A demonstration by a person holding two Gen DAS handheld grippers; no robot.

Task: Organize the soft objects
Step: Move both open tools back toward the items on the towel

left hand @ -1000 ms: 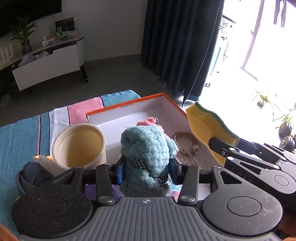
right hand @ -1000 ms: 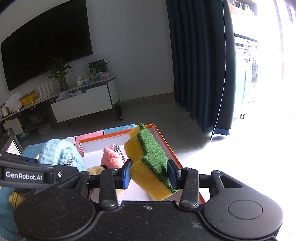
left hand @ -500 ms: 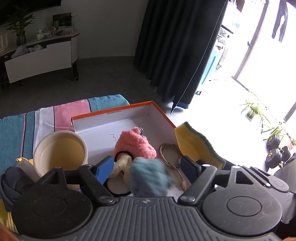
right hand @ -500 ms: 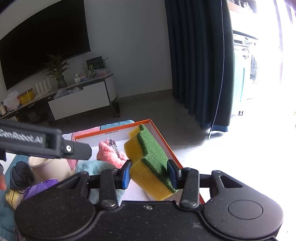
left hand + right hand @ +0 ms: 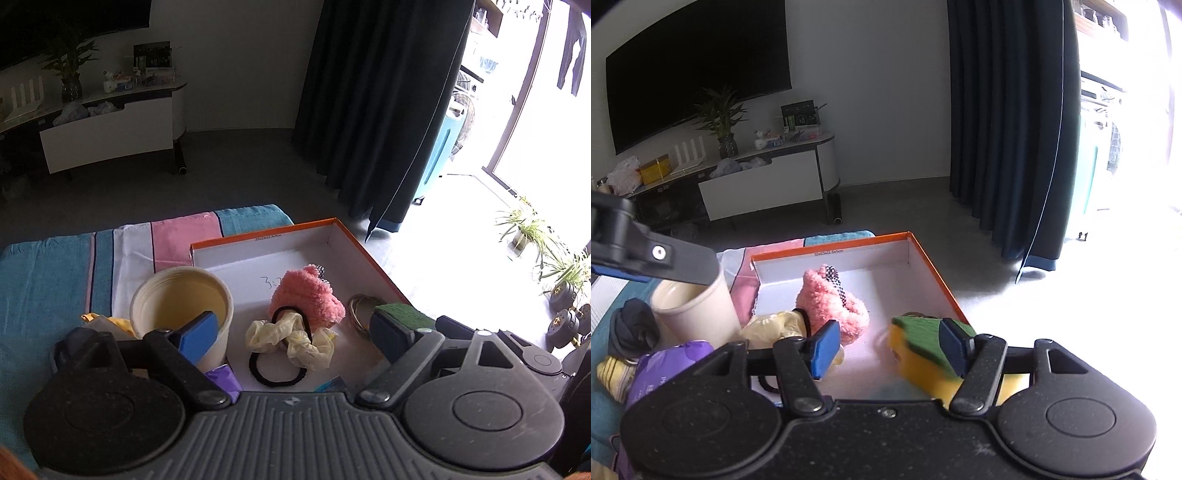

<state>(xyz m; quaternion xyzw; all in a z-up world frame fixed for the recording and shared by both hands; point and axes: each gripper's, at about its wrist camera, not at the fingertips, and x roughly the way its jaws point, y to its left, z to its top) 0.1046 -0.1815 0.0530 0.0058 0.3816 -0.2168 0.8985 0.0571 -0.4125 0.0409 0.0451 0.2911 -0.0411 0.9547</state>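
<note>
Vs a sec ago: left gripper (image 5: 291,334) held the blue plush, now fingers spread wide w/ nothing between; blue plush only a blurred teal patch at the near edge of the box (image 5: 925,271), below the right gripper (image 5: 886,345). Right gripper had the sponge (image 5: 925,352) clamped; now its fingers are wide apart too, sponge blurred, lying in the box's near right corner, just beside the right finger (image 5: 955,345), can't tell if touching. Inside the box: pink plush (image 5: 306,299) mid-floor, yellow scrunchie (image 5: 291,339) & black hair tie (image 5: 277,369) nearer than it, coiled cable (image 5: 356,310) by the right wall behind the sponge. Left of the box: cream cup (image 5: 181,310), looks empty, touching the box's left wall. Further left of the box, a dark rolled sock (image 5: 633,326) and purple packet (image 5: 668,363) on the striped cloth (image 5: 55,273).
</note>
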